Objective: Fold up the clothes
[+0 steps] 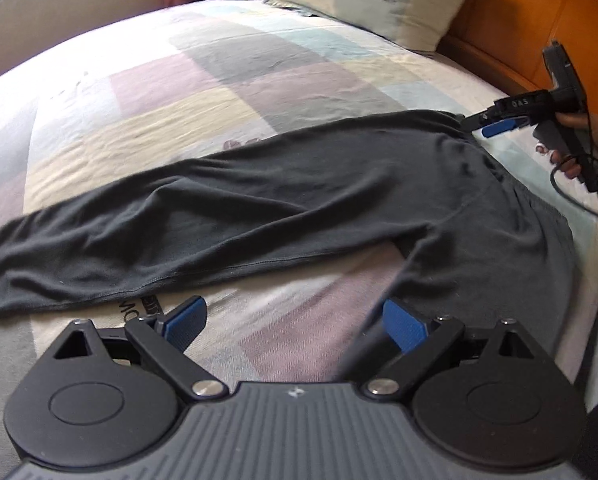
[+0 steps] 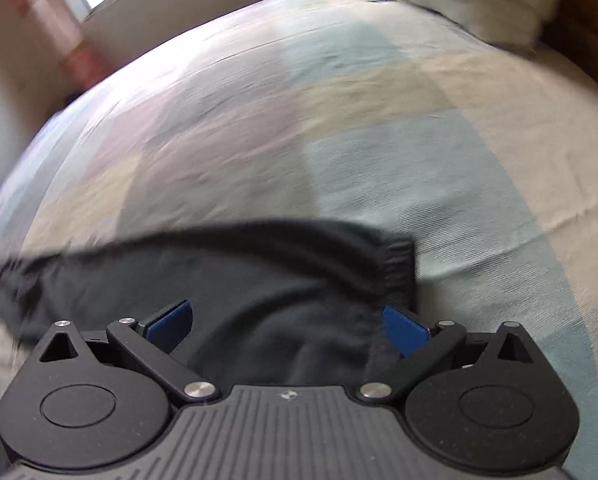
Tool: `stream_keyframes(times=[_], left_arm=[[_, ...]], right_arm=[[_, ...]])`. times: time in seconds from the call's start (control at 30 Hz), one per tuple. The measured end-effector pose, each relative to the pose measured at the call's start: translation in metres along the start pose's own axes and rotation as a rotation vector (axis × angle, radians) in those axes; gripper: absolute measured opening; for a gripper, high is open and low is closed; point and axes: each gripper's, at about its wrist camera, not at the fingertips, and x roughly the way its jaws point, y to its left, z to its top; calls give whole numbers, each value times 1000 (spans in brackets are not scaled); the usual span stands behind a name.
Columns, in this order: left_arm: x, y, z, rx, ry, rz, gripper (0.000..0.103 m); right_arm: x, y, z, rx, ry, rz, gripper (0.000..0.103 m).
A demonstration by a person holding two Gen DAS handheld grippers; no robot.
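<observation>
Trousers (image 1: 259, 200) lying spread across the bed (image 1: 179, 80); left hand-held gripper (image 1: 295, 322) hovering wide open, empty, beside one leg; right hand-held gripper (image 2: 287, 326) gaping, empty, over the waistband (image 2: 397, 268).

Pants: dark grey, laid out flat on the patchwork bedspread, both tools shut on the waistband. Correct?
Not quite. Neither tool is shut: the left wrist view shows the left tool open near the crotch of the pants, and the right wrist view shows the right tool open over the waistband. The rest holds, bedspread included.
</observation>
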Motion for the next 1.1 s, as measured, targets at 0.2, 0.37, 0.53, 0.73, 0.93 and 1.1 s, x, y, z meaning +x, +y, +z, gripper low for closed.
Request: stream_keyframes(times=[0.2,0.37,0.53,0.73,0.93,1.1], left_arm=[[-40,-31,-32,134,30,30,95],[-37,-43,-83,42,85,3,95],[-23,-49,-132,-71,121,25,95],[-45,-23,-173,-208,125,26,95],[-90,28,-196,-355,58,99,95],[-109,69,-222,-459,50,161,95]], right_arm=[[-45,64,-80,-304,60,-39,103],[-46,87,-141,-300,60,-53,103],[-43,106,-193,-273,33,-101,103],[-46,98,-202,-198,18,-91,103],[-40,107,-205,-202,-10,-154,103],[-38,108,-204,-185,-13,-172,103]])
